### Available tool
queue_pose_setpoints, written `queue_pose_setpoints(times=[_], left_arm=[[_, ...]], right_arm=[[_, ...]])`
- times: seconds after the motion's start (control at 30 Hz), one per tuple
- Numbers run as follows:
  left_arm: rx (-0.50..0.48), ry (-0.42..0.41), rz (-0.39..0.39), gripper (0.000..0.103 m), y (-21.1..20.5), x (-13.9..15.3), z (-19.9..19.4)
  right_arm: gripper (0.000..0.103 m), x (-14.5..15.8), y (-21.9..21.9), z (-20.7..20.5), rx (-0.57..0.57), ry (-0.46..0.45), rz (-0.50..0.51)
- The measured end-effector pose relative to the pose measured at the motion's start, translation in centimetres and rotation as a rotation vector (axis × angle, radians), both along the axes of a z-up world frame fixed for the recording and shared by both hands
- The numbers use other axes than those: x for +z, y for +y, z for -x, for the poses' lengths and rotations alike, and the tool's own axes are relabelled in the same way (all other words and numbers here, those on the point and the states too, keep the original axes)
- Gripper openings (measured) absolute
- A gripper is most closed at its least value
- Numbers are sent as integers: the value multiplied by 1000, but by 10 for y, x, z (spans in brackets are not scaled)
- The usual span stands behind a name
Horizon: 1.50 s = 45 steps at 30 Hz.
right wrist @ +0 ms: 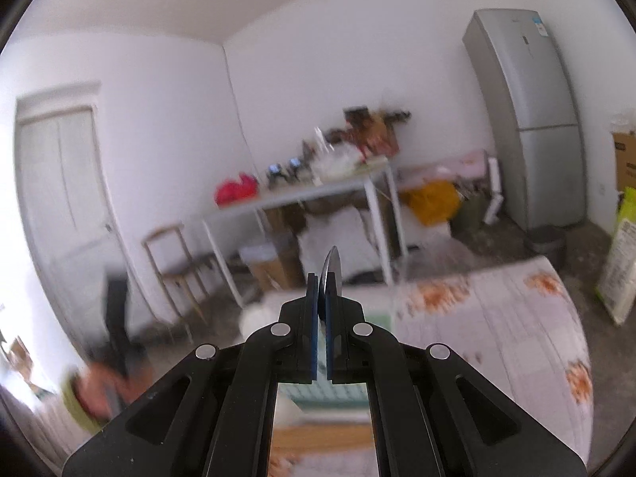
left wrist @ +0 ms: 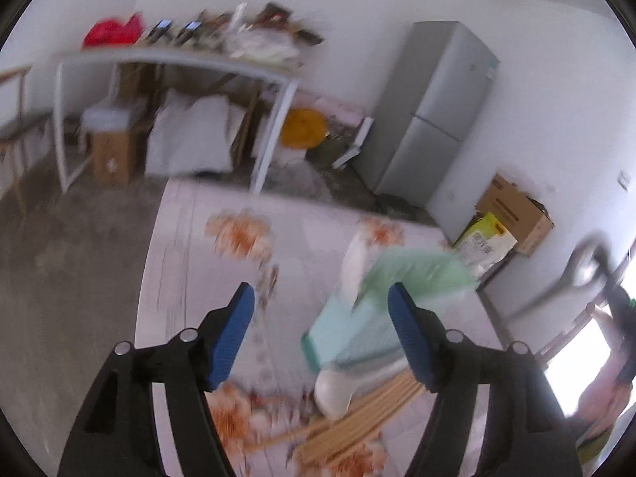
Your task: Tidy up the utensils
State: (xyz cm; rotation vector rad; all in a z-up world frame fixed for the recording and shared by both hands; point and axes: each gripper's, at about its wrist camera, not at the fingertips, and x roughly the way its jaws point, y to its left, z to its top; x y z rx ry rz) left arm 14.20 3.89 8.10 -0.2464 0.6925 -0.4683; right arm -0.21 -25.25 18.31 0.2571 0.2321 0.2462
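Two grippers are seen at work above a table covered with a pale cloth printed with orange flowers. The left gripper is held with its blue-padded jaws spread wide and nothing between them; below and ahead of it lie a bundle of light wooden chopsticks, a white ceramic spoon resting against them, and a shallow pale green plastic tray just beyond. The right gripper is pressed together on a thin shiny metal utensil, whose curved tip stands upright above the fingertips; in the left wrist view the same utensil is seen raised high at the far right, well apart from the tray. The piece is blurred, so whether it is a spoon or a knife cannot be told. The step in hand is judged to be carrying this metal piece to the tray. It would be done well if the utensil were kept firmly pinched, lowered flat and lengthwise into a bare part of the tray, and released only once it is supported. The open left gripper is best kept off the chopsticks meanwhile, so that the bundle is not scattered.
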Motion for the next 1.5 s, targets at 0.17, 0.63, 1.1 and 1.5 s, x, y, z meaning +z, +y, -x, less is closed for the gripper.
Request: queue_pose_setpoints(times=[0.17,0.63,1.1,1.5], left_arm=[[43,83,-60,76,6,-52,34],[14,24,-168,94,3,-83,91],[-6,50,-204,96,-14,-92,85],[-103,153,-306,97,-32,-128,84]], right_arm=[[1,24,3,-21,76,-63,-74],[1,-19,26,-92,64,20,-59],[50,-51,-2,-50,-58,108,-68],[58,-120,38,-22,-40,314,101]])
